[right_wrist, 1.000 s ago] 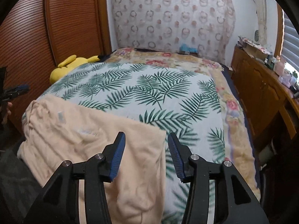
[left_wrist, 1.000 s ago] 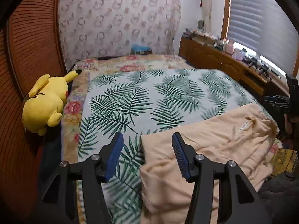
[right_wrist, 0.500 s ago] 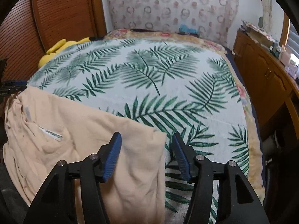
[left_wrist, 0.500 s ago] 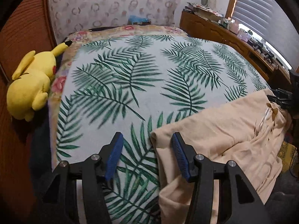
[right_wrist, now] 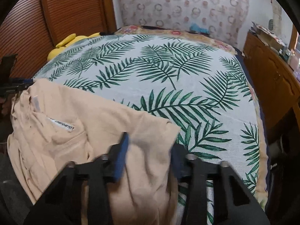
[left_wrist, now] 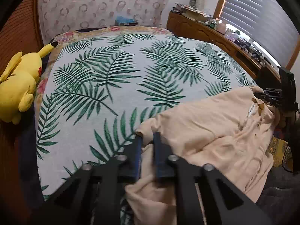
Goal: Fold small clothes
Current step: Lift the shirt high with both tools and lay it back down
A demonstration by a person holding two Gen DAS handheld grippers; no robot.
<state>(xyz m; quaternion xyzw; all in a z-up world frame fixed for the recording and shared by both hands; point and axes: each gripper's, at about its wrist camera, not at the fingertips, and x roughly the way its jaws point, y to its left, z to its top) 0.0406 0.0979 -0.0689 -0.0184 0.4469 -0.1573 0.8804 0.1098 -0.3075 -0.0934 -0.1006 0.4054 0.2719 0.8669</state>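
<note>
A beige garment (left_wrist: 206,131) lies across the near edge of the bed, its white label (right_wrist: 60,124) facing up. My left gripper (left_wrist: 148,140) is closing and its blue pads pinch the garment's left corner. In the right wrist view the same garment (right_wrist: 84,112) spreads to the left. My right gripper (right_wrist: 149,146) is blurred and closing. Its fingers still stand apart, with the garment's right corner between them. The part of the cloth hanging over the bed edge is hidden behind the grippers.
The bed carries a white cover with green palm leaves (left_wrist: 131,75). A yellow plush toy (left_wrist: 18,86) lies at its left side by slatted wooden doors (right_wrist: 65,18). A cluttered wooden dresser (left_wrist: 215,33) runs along the right under a window blind.
Both grippers have sunk toward the garment's near corners and tipped further down. The left jaws have come together on the cloth; the right jaws have narrowed only slightly.
</note>
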